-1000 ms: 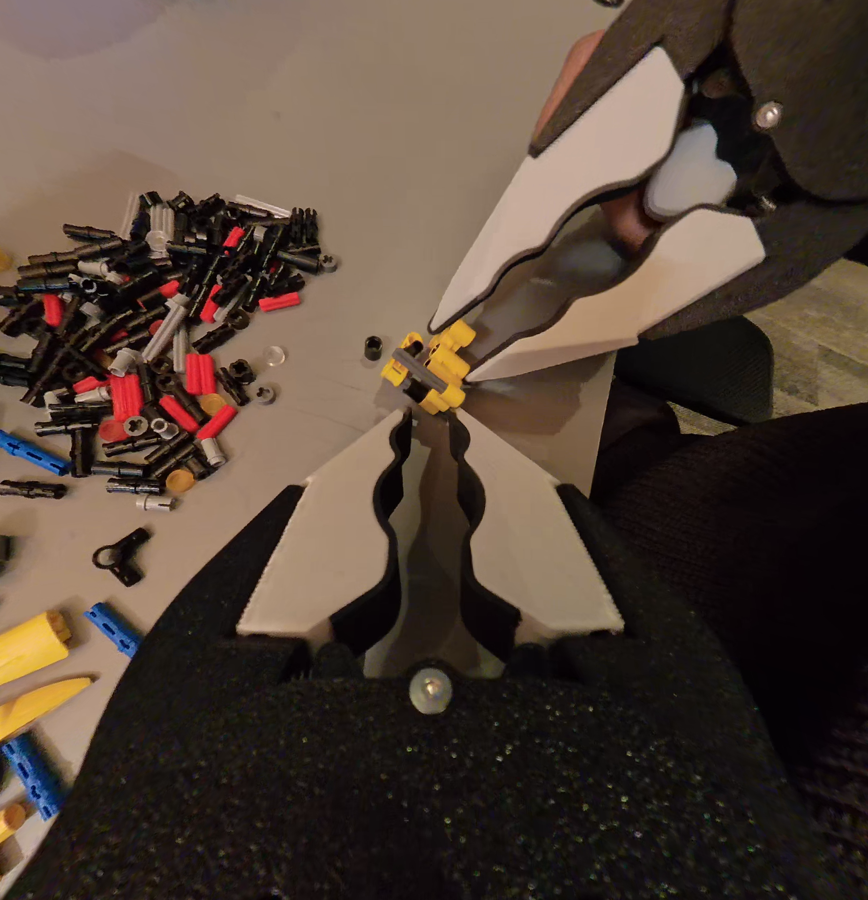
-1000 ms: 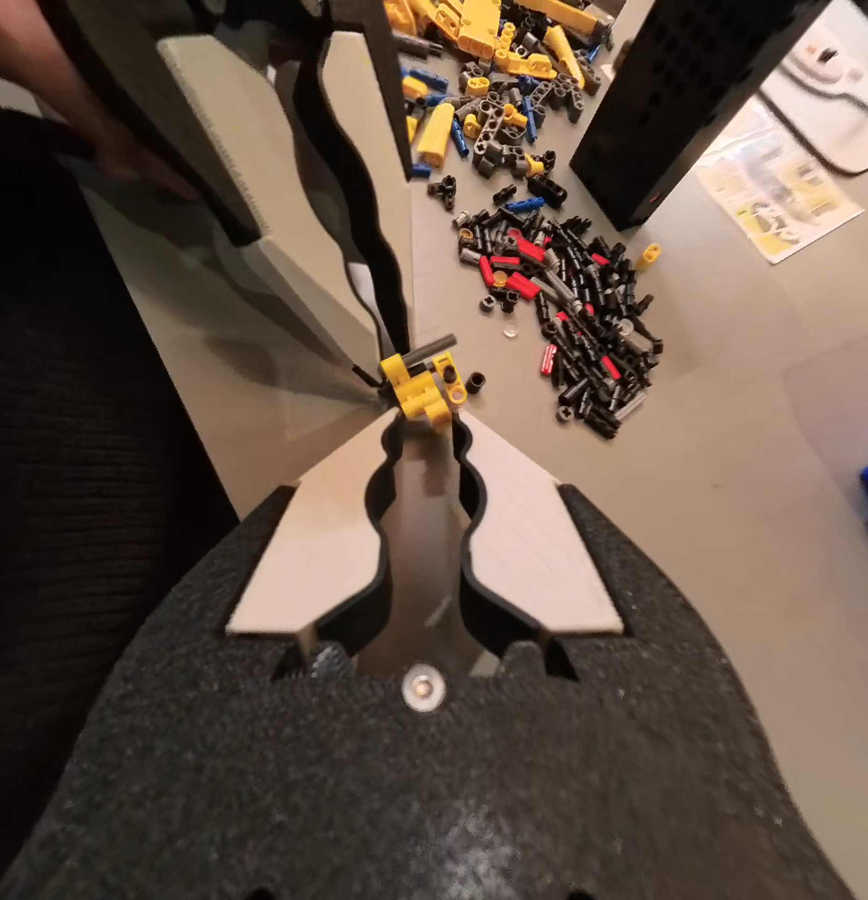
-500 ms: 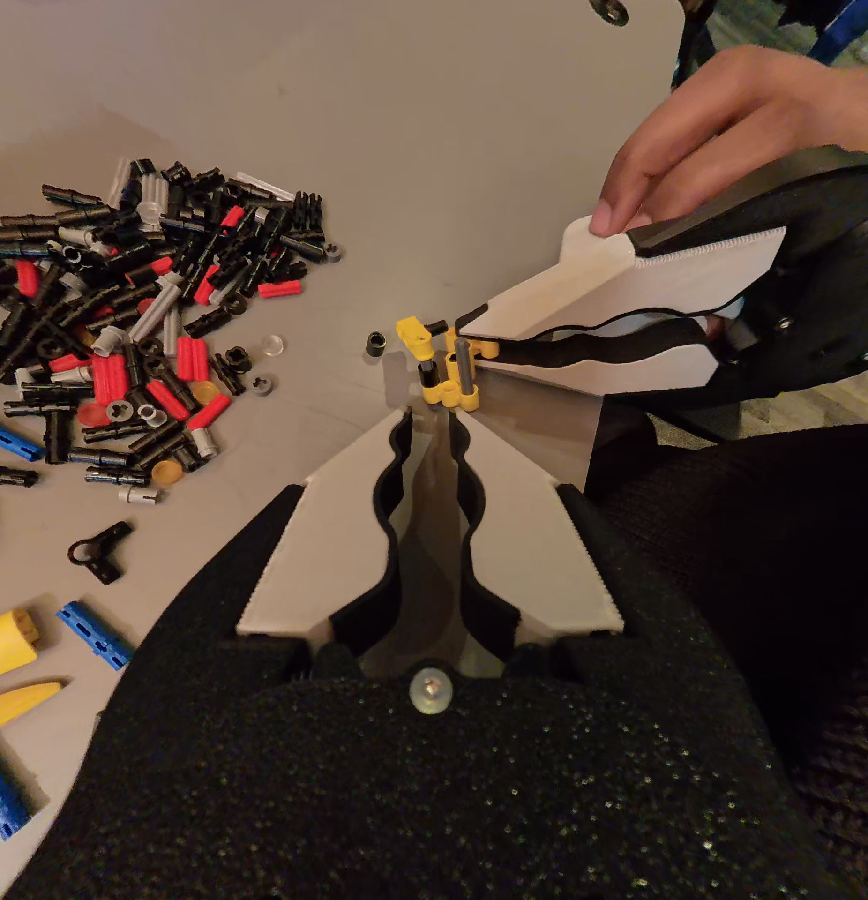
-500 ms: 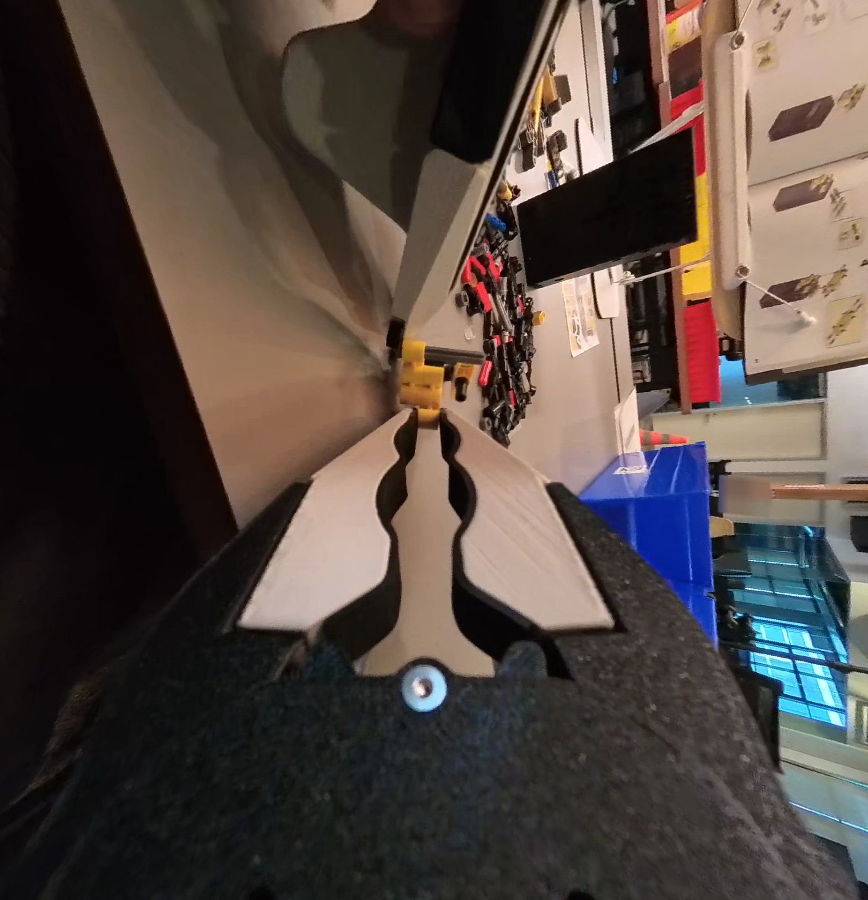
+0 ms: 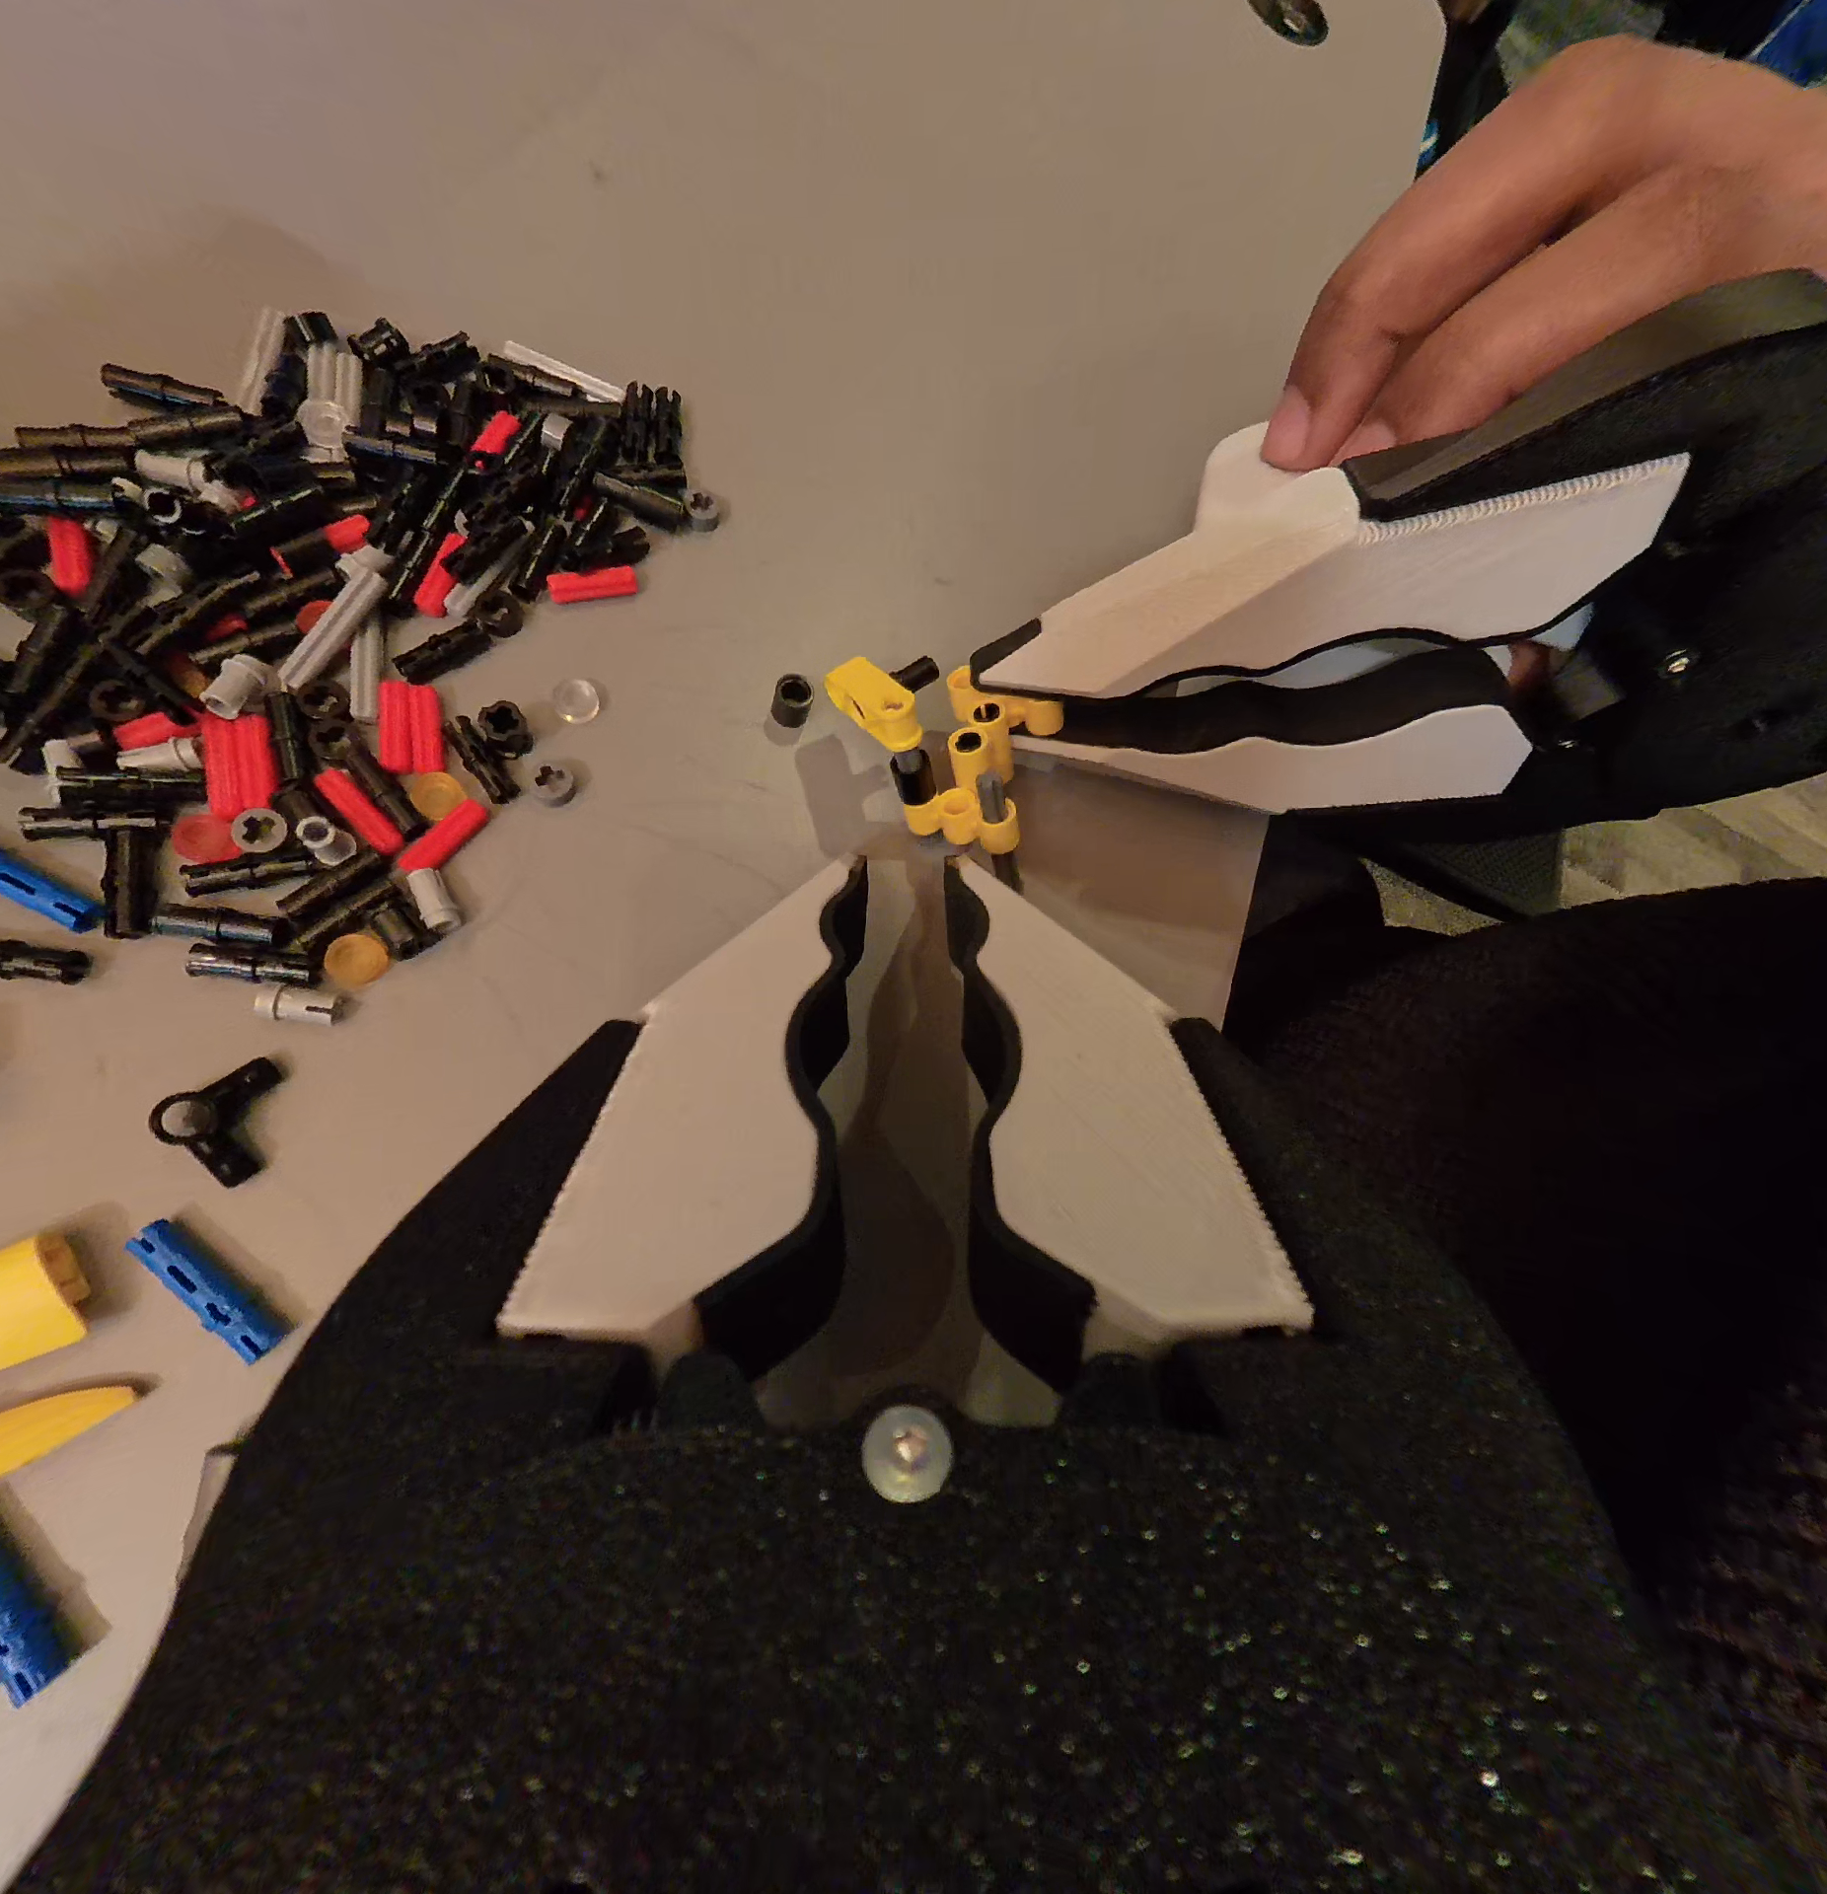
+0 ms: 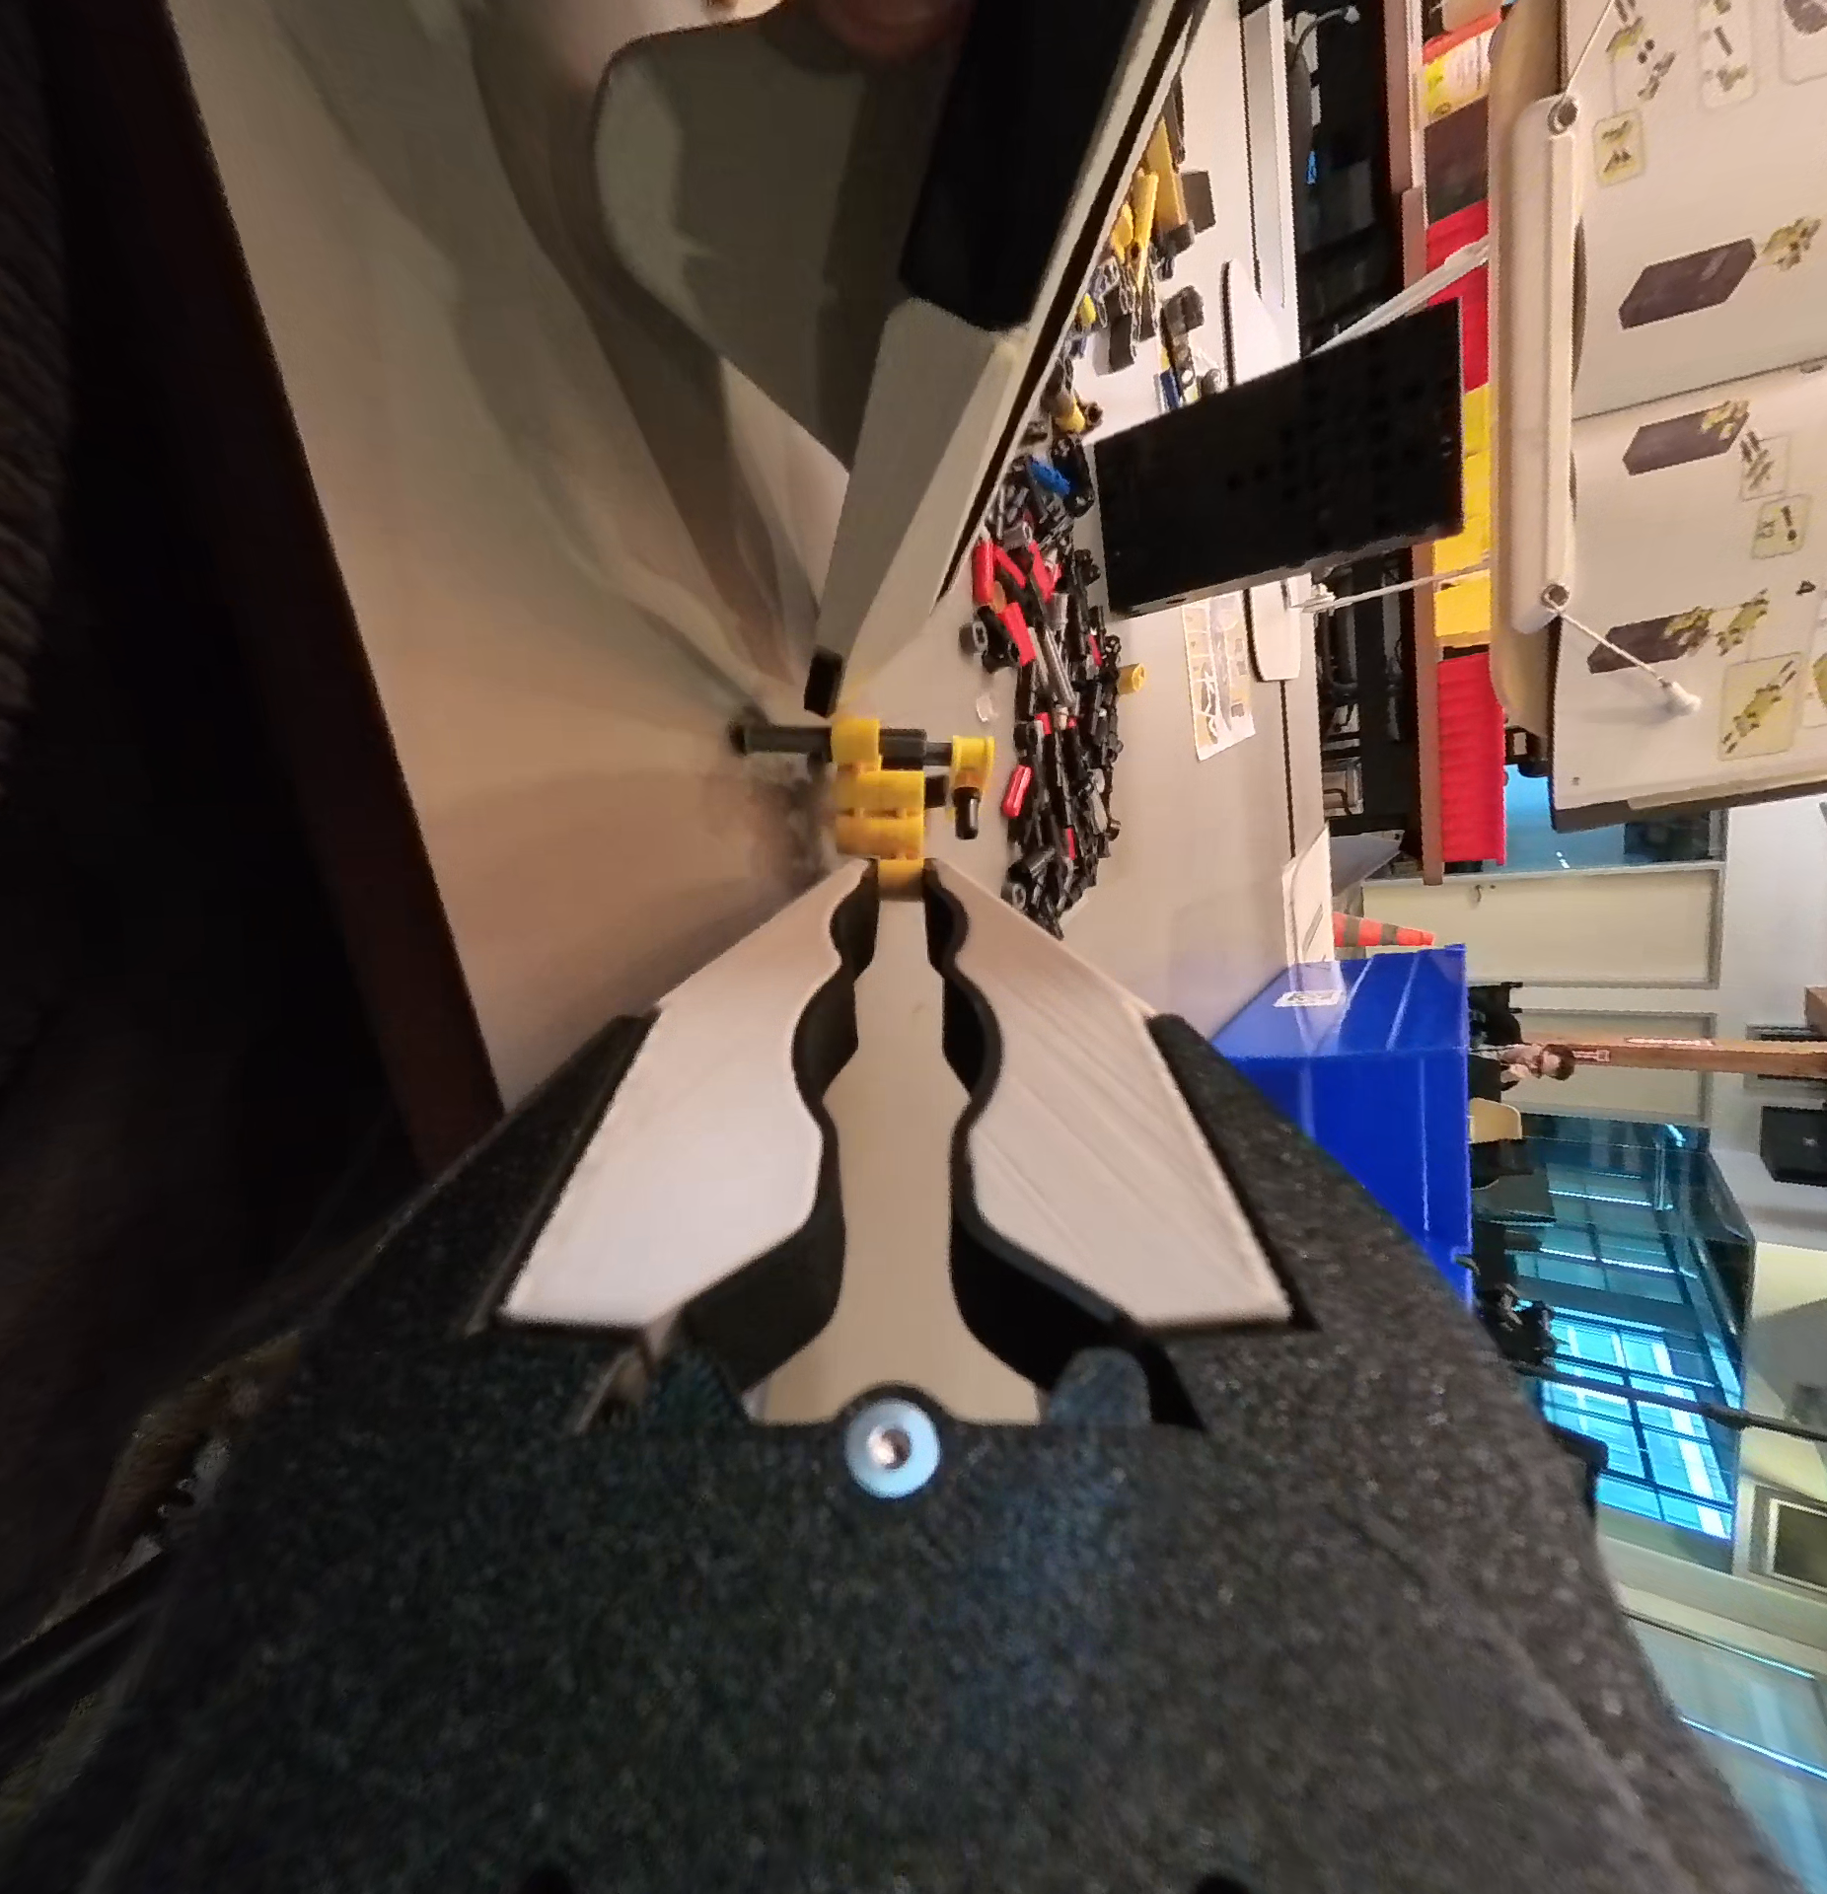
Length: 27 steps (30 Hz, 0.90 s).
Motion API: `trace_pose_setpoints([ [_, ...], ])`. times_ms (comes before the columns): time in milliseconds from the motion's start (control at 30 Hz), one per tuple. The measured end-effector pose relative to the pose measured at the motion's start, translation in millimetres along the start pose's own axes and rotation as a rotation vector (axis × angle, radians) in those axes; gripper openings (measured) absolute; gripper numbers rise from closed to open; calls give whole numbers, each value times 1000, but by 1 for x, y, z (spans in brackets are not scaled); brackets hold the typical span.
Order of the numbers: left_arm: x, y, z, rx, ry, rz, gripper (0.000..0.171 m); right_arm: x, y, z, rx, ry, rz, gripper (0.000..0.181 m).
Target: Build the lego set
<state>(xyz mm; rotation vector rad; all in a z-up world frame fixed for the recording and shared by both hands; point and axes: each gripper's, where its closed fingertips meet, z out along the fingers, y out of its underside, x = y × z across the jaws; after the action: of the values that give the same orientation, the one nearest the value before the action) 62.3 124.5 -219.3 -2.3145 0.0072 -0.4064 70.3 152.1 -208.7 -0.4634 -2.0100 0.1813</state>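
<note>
A small yellow assembly [image 5: 976, 764] of connectors on a dark grey axle hangs just above the grey table's [image 5: 889, 307] near edge. My left gripper [image 5: 904, 866] has narrow jaws and pinches its lower end. My right gripper [image 5: 1012, 707] comes in from the right, rolled on its side, and is shut on the upper yellow connector. In the right wrist view the assembly [image 6: 874, 789] sits at my right gripper's tips [image 6: 897, 871], its axle crossing the picture. The left gripper [image 6: 827, 687] touches that axle from above. A small black bush [image 5: 792, 700] lies loose beside it.
A pile of black, red and grey pins [image 5: 274, 666] lies to the left. A black connector [image 5: 207, 1122], blue pieces [image 5: 207, 1302] and yellow pieces [image 5: 18, 1322] lie nearer. A hand [image 5: 1555, 256] rests on the right gripper. A black box [image 6: 1278, 471] and blue bin [image 6: 1350, 1086] stand beyond.
The right gripper has rolled onto its side and swung round to the right. The assembly turned with it, so its axle now stands upright in the left wrist view. The left gripper barely moved.
</note>
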Motion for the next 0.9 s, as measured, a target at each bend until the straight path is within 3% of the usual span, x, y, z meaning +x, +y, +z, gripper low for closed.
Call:
trace_pose_setpoints([
  [33,0,0,0,1,-1,-1,14,0,0,0,-1,2,-8,8],
  [400,11,8,-8,9,6,-4,14,0,-2,-3,-4,18,-34,8],
  [667,18,-2,-9,84,10,-34,15,-3,-2,-5,-9,39,-66,8],
  [900,23,1,-2,49,-9,29,15,-4,-3,-8,-10,47,-88,9],
])
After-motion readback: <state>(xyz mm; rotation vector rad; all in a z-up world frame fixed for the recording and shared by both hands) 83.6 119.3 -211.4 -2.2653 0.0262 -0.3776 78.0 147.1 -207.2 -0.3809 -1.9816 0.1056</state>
